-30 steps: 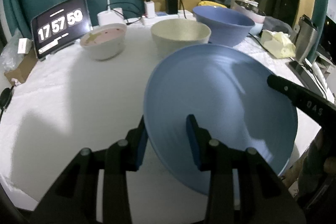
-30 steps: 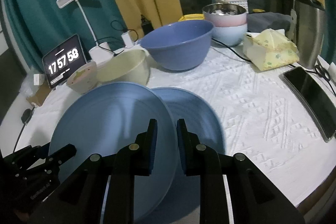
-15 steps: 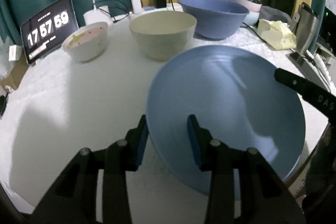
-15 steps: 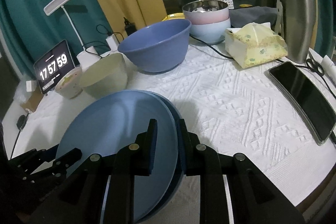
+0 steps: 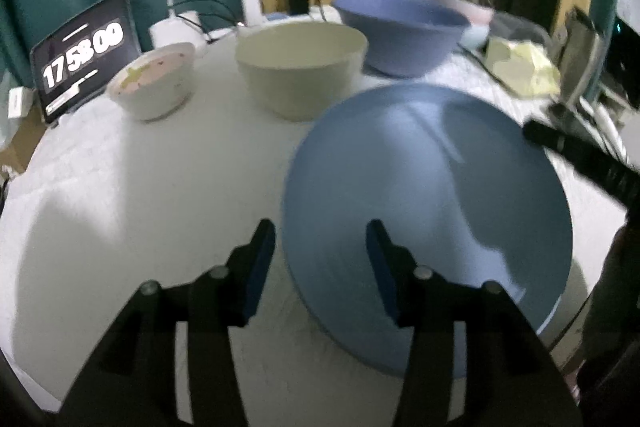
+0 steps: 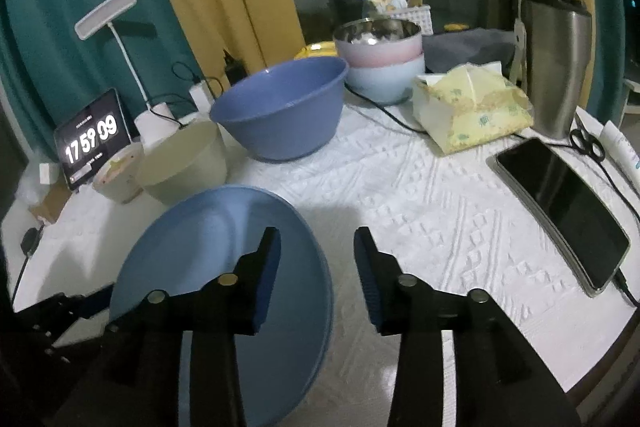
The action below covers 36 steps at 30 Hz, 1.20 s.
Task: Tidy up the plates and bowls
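Two blue plates lie stacked on the white tablecloth, seen in the left wrist view (image 5: 432, 195) and in the right wrist view (image 6: 212, 267). My left gripper (image 5: 320, 259) is open, its jaws astride the stack's near left rim. My right gripper (image 6: 316, 267) is open over the stack's right rim and holds nothing. Behind the plates stand a cream bowl (image 5: 300, 67), a small pink-lined bowl (image 5: 154, 79) and a large blue bowl (image 5: 400, 33). A steel-lined pink bowl sits nested in a pale blue bowl (image 6: 382, 61) farther back.
A tablet clock (image 6: 90, 143) and a desk lamp (image 6: 120, 39) stand at the back left. A tissue pack (image 6: 472, 107), a steel tumbler (image 6: 556, 63), a phone (image 6: 560, 207) and scissors (image 6: 588, 143) lie on the right. The table edge is close at the front.
Both grippers have opened and let go of the upper plate, which now rests on the lower one. The right gripper has lifted and turned a little to the right.
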{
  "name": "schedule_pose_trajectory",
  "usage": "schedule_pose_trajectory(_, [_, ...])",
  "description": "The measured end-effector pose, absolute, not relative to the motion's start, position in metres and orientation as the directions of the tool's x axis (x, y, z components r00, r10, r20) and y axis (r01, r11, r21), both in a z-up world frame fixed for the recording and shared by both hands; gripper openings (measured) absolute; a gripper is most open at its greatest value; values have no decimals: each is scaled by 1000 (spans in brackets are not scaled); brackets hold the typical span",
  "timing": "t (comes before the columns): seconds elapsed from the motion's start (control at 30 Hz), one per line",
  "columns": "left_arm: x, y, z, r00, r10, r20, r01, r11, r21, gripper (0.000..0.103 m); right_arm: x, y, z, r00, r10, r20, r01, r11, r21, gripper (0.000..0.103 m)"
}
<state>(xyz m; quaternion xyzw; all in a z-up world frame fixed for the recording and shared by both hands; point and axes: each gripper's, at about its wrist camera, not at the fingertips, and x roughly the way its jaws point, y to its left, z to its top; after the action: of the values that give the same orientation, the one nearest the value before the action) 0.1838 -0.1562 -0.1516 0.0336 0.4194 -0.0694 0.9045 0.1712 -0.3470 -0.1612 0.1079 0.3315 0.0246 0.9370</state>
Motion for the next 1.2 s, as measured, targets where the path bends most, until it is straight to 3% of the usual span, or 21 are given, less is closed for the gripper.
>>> schedule_pose_trajectory(0.23, [191,-134,-154,632,-72,-771,53,997,-49,51,177,-351,-179,724,144,-674,35,969,245,44])
schedule_pose_trajectory(0.6, [195,-141,-164,589,-151,-794,113,988,-104,51,179,-332,-189,680,215,-701,-40,965,257,51])
schedule_pose_trajectory(0.9, [196,-127,-169,546,-265,-795,125,964,-236,51,180,-326,-189,682,196,-704,-35,971,236,50])
schedule_pose_trajectory(1.2, [190,-106,-169,551,-276,-788,131,961,-245,50,179,-305,-187,672,203,-713,-45,971,234,44])
